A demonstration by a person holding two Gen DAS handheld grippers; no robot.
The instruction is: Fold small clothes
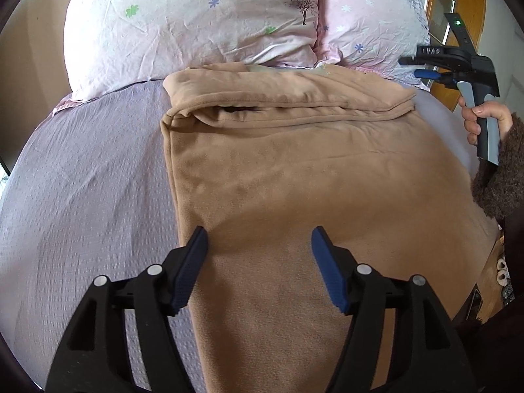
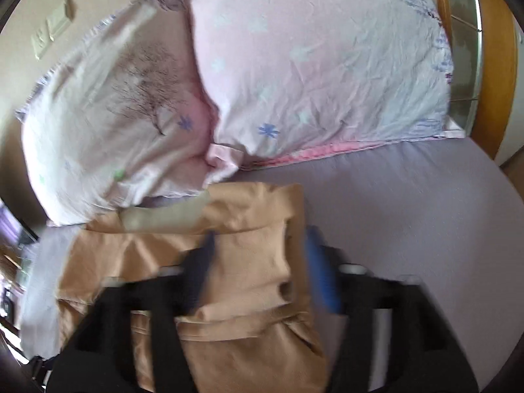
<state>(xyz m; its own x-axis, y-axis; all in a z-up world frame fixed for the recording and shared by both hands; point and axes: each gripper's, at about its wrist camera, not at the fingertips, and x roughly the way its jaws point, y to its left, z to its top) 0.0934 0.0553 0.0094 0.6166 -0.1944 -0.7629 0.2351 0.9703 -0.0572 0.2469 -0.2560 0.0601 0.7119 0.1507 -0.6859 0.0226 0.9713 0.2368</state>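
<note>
On the bed (image 1: 82, 180), a tan garment (image 1: 294, 170) lies flat on the lilac sheet, its far end folded back toward us into a thick band just short of the two pillows (image 1: 196, 23). Our left gripper (image 1: 258, 252) hovers over the near part of the cloth with its fingers (image 1: 196, 255) spread wide, holding nothing. Our right gripper (image 2: 262, 262) sits over the folded far end; its view is blurred, but the fingers look spread there too, with cloth showing between them and no pinch that we can make out. In the left view the right gripper is at the bed's far right edge, beside the fold.

The risks, as we judge them: the folded band is several layers thick, so a shallow pinch may catch only the top layer and peel the fold open. The fleece looks soft and limp, so lifting one corner alone could drag the whole piece askew across the sheet. The left fingers straddle the garment's left edge, and closing there might gather the sheet as well.
</note>
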